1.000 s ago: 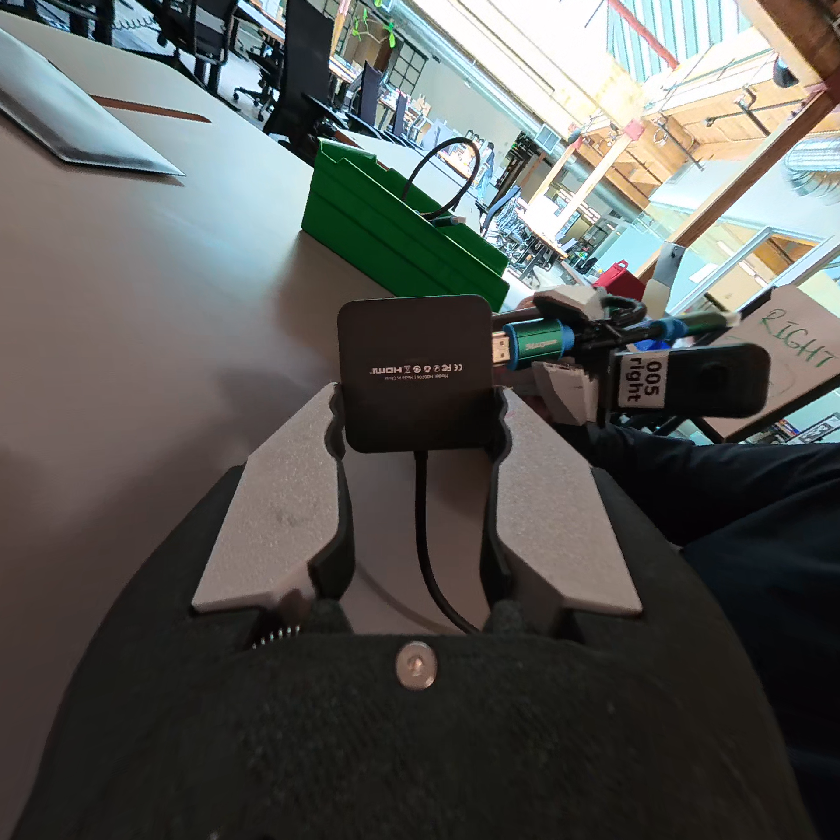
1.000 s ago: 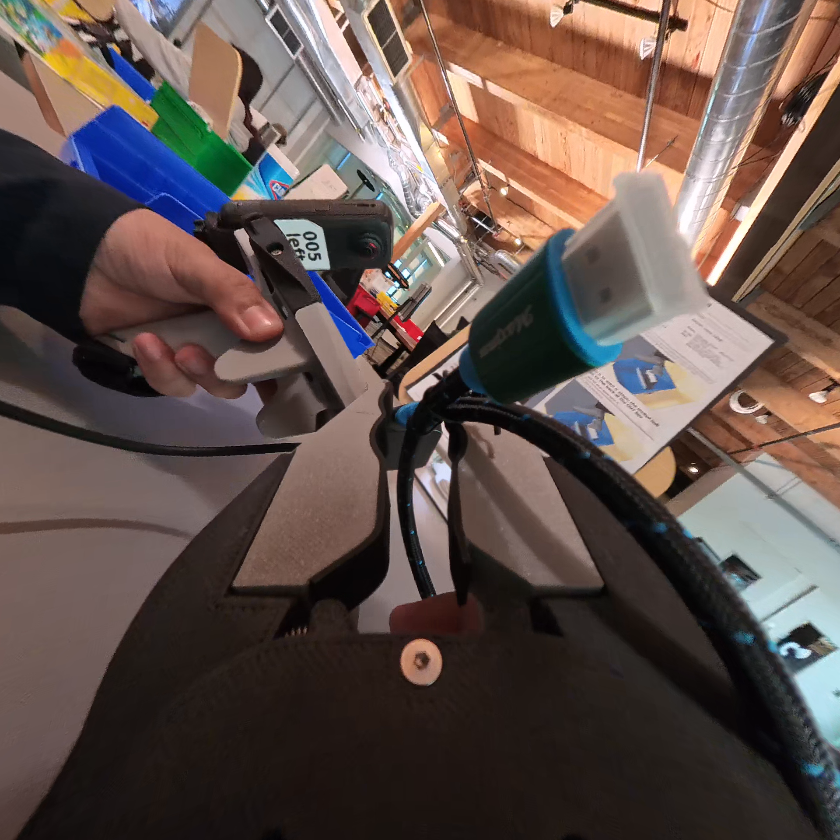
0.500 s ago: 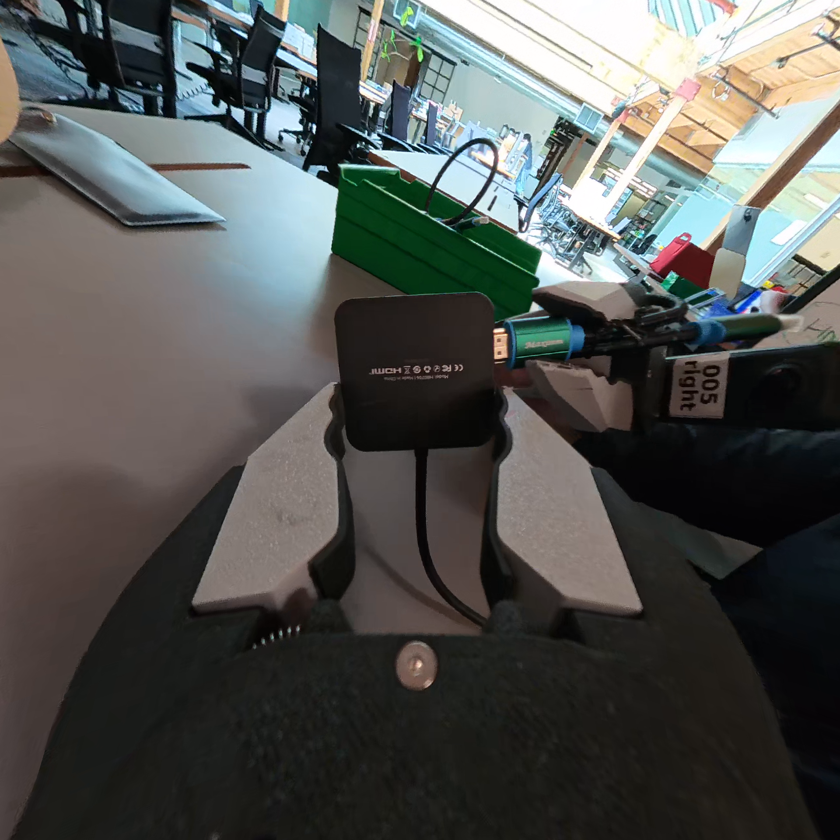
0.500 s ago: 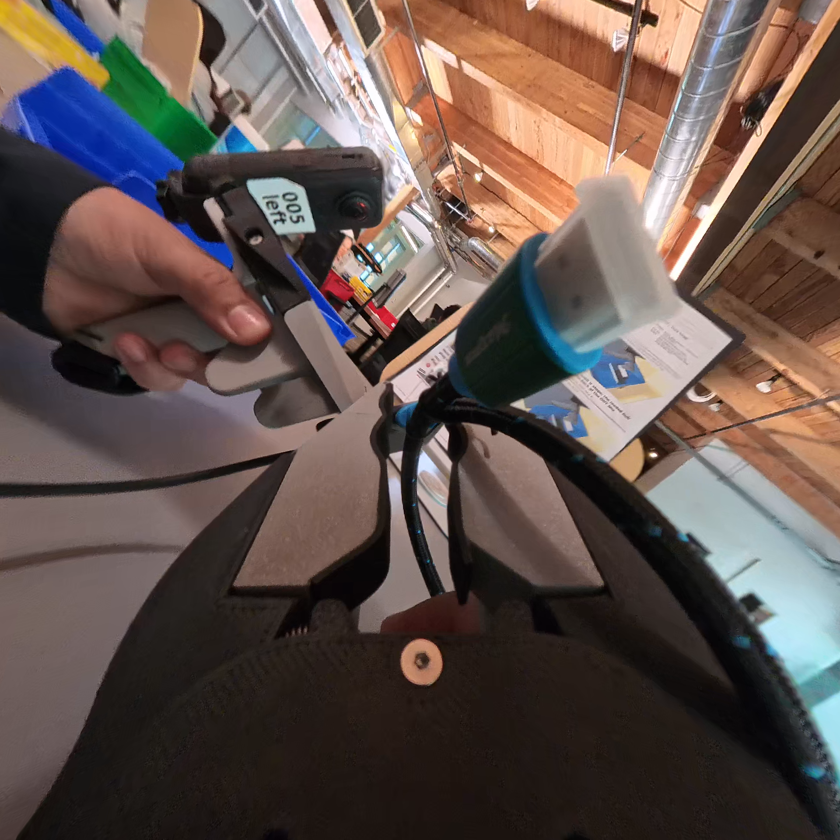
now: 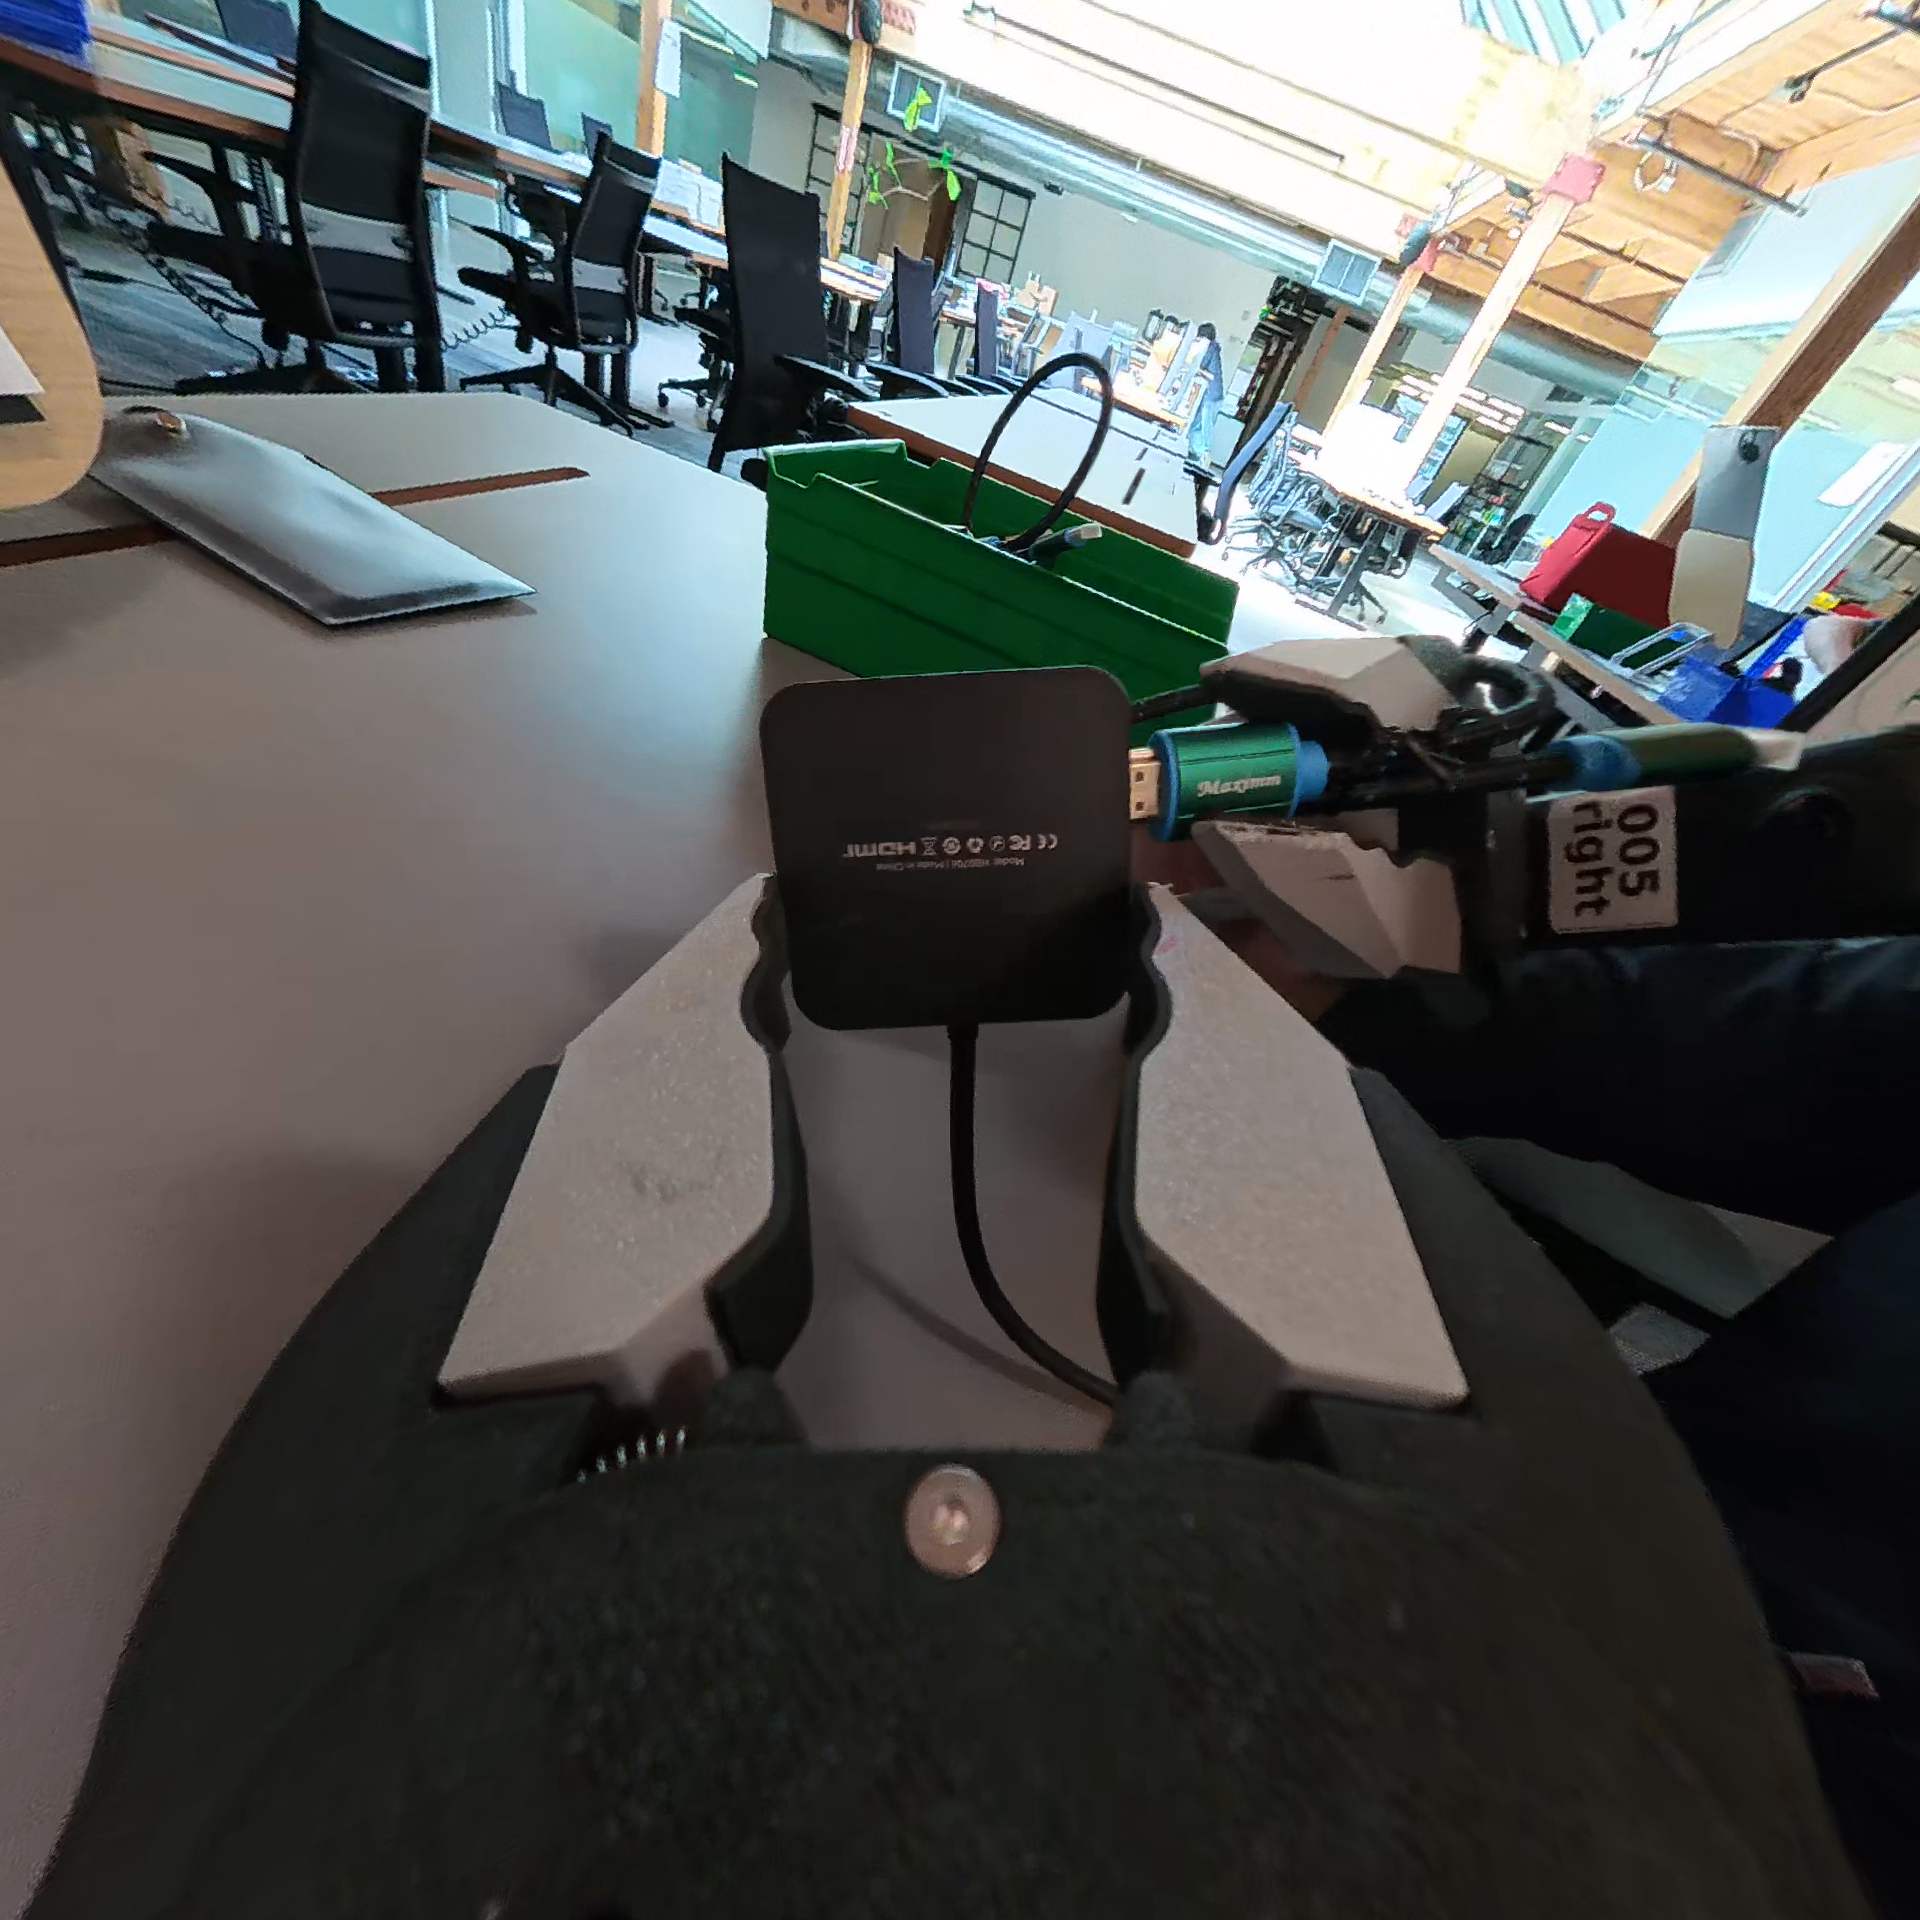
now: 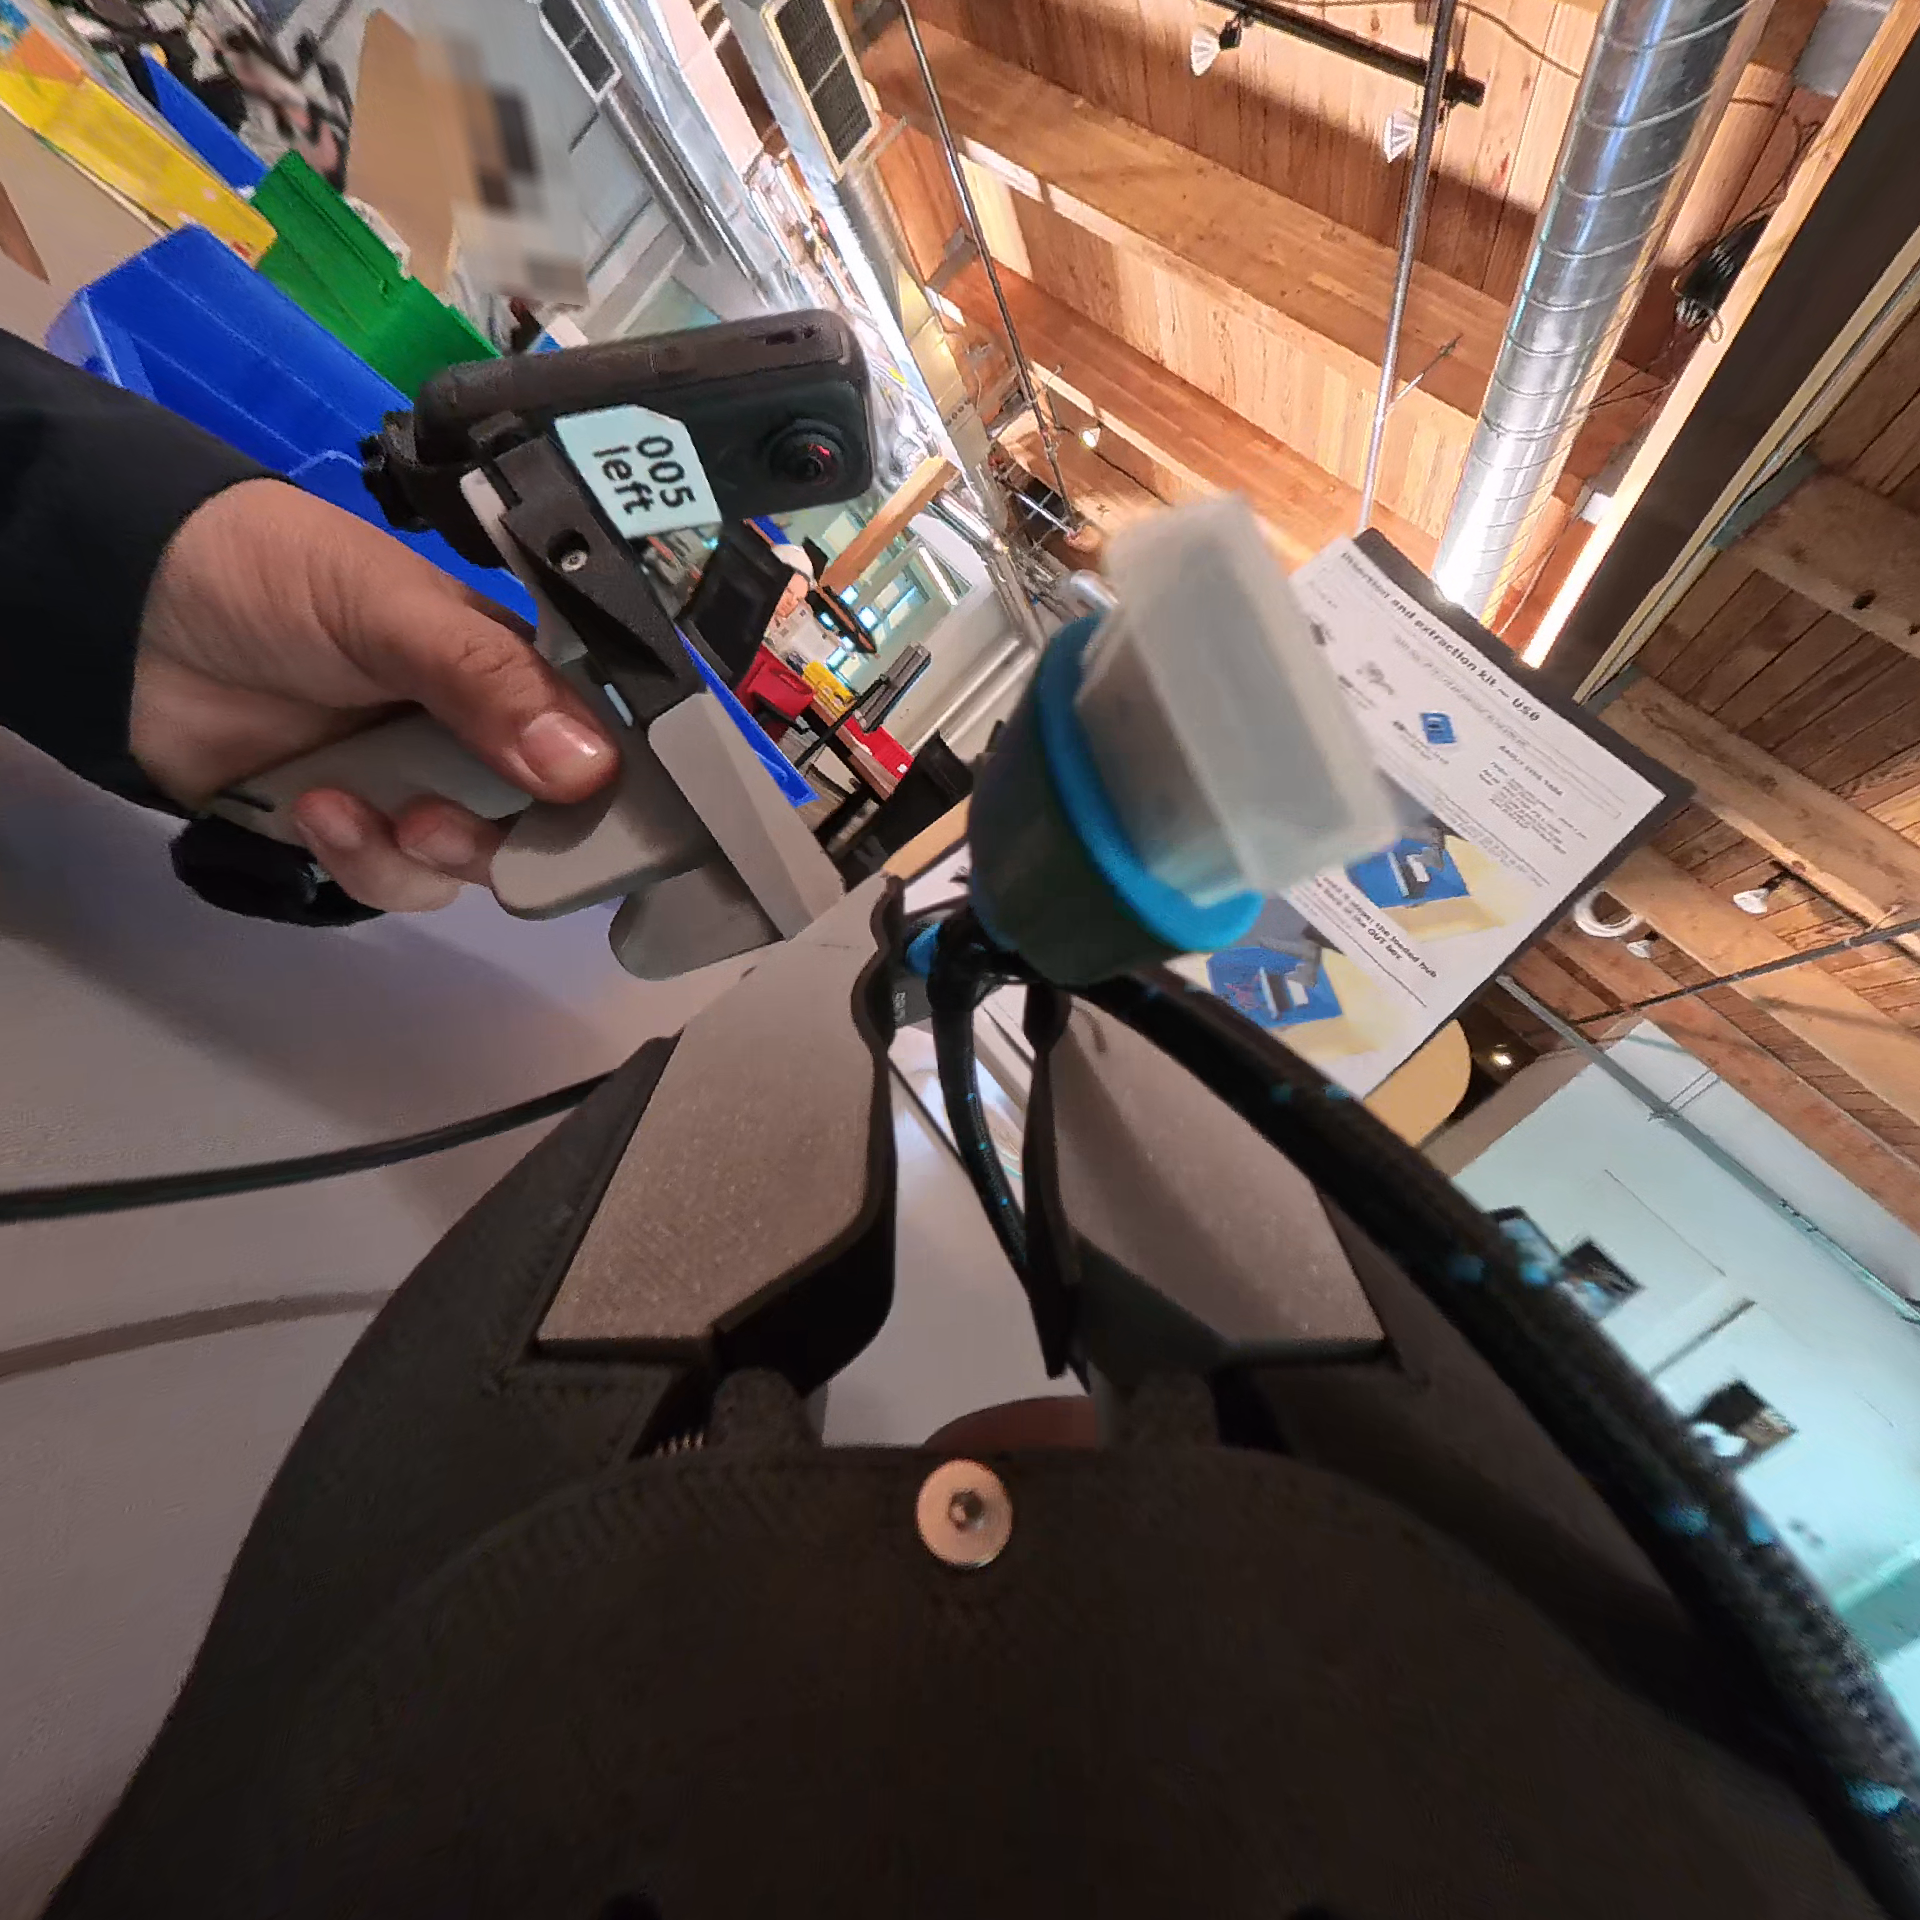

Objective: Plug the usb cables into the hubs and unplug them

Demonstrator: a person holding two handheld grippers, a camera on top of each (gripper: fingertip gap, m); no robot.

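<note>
Tongs of the left hand (image 5: 951, 925) were clenched on a flat black square plastic adapter box (image 5: 948, 844), which was held upright between the grey pads with its thin black lead (image 5: 971, 1164) hanging down through the gap toward the grey bench (image 5: 312, 831). Tongs of the right hand (image 5: 1210, 764) were clamped on a green-bodied, blue-collared cable plug (image 5: 1226, 781), whose gold metal tip was seen just beside the right edge of the box; whether it had entered a port could not be told.

In the right wrist view the same tongs (image 6: 971, 977) were shown gripping a black braided cable (image 6: 1558, 1351) whose other plug, capped in clear plastic (image 6: 1216, 717), stood up blurred above them, with the person's hand (image 6: 343, 686) on the left handle beyond.

A slightly tilted plug could have jammed at the port mouth, it was judged. The box, pinched only along its lower edges, might have been pivoted or pushed out sideways by the push. The looped braided cable could also have tugged the plug askew. A green plastic bin (image 5: 987, 592) stood farther off on the bench.
</note>
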